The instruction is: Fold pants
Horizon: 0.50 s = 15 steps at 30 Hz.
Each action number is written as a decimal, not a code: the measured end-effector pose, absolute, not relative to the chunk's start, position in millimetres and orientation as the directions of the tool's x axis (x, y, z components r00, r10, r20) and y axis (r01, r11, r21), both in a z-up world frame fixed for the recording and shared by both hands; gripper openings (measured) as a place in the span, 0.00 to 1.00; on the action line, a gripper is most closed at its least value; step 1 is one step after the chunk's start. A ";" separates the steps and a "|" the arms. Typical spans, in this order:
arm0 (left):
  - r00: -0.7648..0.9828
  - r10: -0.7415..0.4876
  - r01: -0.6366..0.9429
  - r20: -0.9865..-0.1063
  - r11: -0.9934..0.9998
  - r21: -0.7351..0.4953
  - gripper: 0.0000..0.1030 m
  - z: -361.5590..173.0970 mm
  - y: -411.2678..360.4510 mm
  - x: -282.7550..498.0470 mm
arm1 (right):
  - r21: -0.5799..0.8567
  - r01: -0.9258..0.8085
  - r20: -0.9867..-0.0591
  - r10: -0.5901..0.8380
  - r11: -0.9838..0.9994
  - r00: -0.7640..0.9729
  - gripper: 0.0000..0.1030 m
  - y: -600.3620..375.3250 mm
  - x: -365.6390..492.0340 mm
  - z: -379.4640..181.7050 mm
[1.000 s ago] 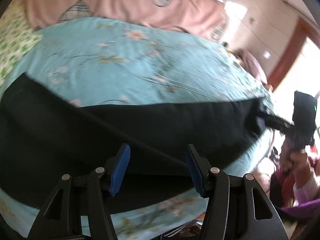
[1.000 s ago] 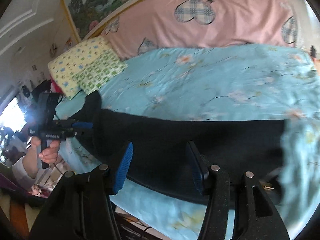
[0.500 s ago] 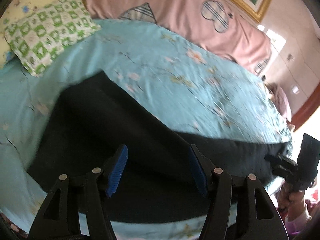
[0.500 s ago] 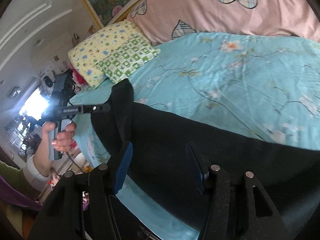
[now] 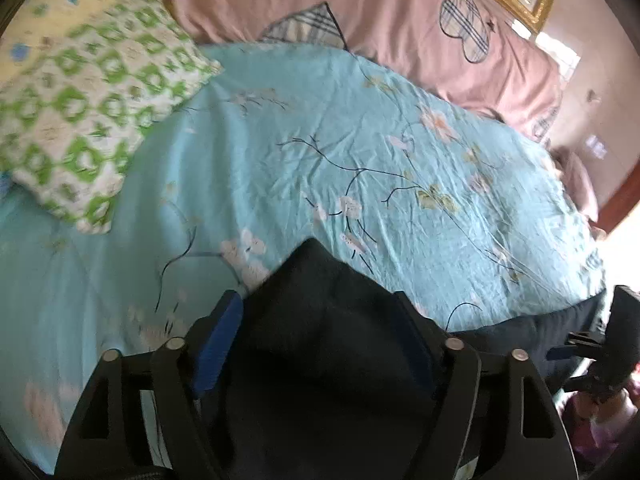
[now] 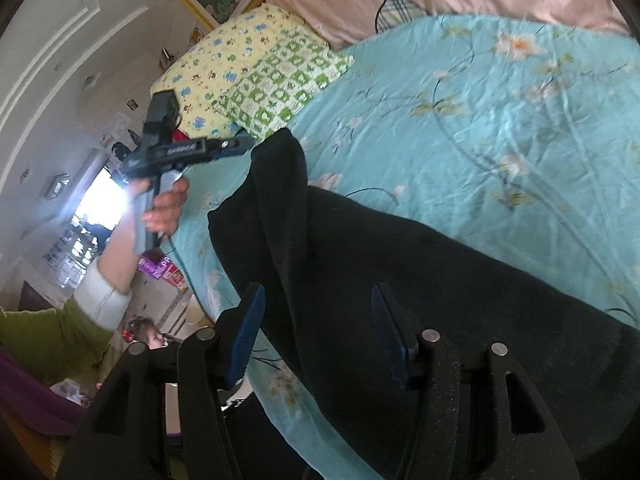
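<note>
Black pants (image 6: 420, 280) lie along the near edge of a turquoise floral bedspread (image 6: 480, 100). In the left wrist view the left gripper (image 5: 316, 340) is open and one end of the pants (image 5: 316, 320) rises in a peak between its blue pads. That gripper also shows in the right wrist view (image 6: 240, 146), held in a hand beside a raised end of the pants. The right gripper (image 6: 316, 324) is open above the dark cloth, which passes between its fingers. It shows small at the right edge of the left wrist view (image 5: 560, 354).
A green checked pillow (image 5: 92, 120) and a yellow pillow (image 6: 224, 64) lie at the bed's head, with a pink headboard cover (image 5: 380, 20) behind. The bed's near edge drops to a cluttered floor (image 6: 160, 272) at the left.
The left gripper has moved toward the pillow end, and the end of the pants now stands up between its fingers. The right gripper has turned left and closed in over the cloth.
</note>
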State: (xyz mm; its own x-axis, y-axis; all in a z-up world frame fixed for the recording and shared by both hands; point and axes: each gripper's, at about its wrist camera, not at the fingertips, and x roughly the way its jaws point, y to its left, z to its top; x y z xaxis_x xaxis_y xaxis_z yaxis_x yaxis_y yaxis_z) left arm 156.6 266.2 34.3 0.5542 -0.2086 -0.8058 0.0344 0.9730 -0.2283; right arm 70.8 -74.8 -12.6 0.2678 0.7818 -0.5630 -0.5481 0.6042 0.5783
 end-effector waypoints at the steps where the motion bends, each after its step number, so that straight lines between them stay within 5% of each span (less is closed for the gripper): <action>1: 0.547 -0.219 0.032 -0.808 0.970 -0.241 0.75 32.2 273.0 164.3 | 0.586 -0.549 -0.562 0.787 0.596 0.255 0.55 -71.8 73.3 -13.0; 8: 0.402 -0.386 0.075 -0.830 0.917 -0.391 0.76 3.7 299.2 211.9 | 0.594 -0.557 -0.600 0.781 0.581 0.174 0.55 -43.3 85.7 -20.1; 15: 0.308 -0.427 0.182 -0.850 0.904 -0.388 0.73 -7.2 271.0 223.2 | 0.605 -0.557 -0.617 0.777 0.569 0.123 0.55 -25.0 91.8 -27.3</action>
